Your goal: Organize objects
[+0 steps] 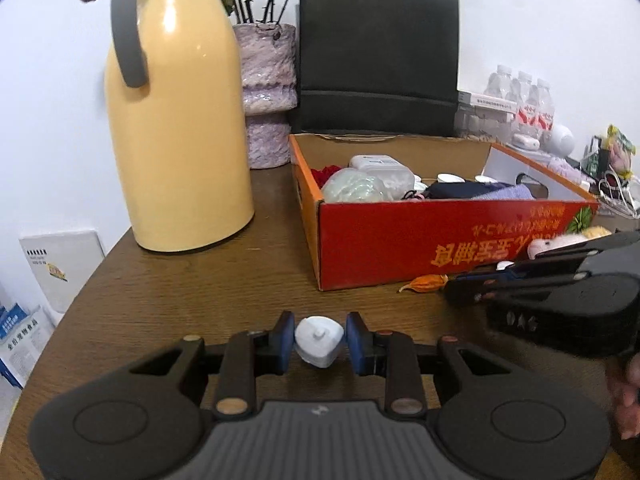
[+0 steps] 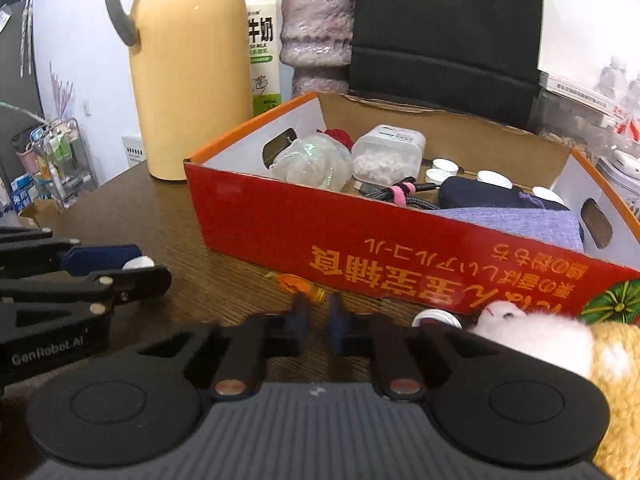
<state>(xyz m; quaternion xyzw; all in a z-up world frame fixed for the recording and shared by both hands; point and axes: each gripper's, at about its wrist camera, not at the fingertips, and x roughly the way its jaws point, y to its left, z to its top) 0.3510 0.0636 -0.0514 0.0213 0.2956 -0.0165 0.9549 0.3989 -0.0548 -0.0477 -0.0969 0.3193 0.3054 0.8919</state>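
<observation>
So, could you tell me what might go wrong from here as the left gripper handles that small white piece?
1. The left gripper pinches the small white piece only by its rounded sides, so it may twist or pop free.
2. The right gripper, its fingers nearly closed on nothing, sits close by; the two could bump.
3. The red box already looks crowded near its front wall, so a dropped-in piece might land awkwardly or bounce out.

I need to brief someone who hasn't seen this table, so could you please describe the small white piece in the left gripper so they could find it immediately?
Start at the red box on the brown table; the left gripper is just in front of its left corner. Between its blue pads sits the white cap. Unlike the flat round caps inside the box, it is rounded-triangular with a small stub on top.
</observation>
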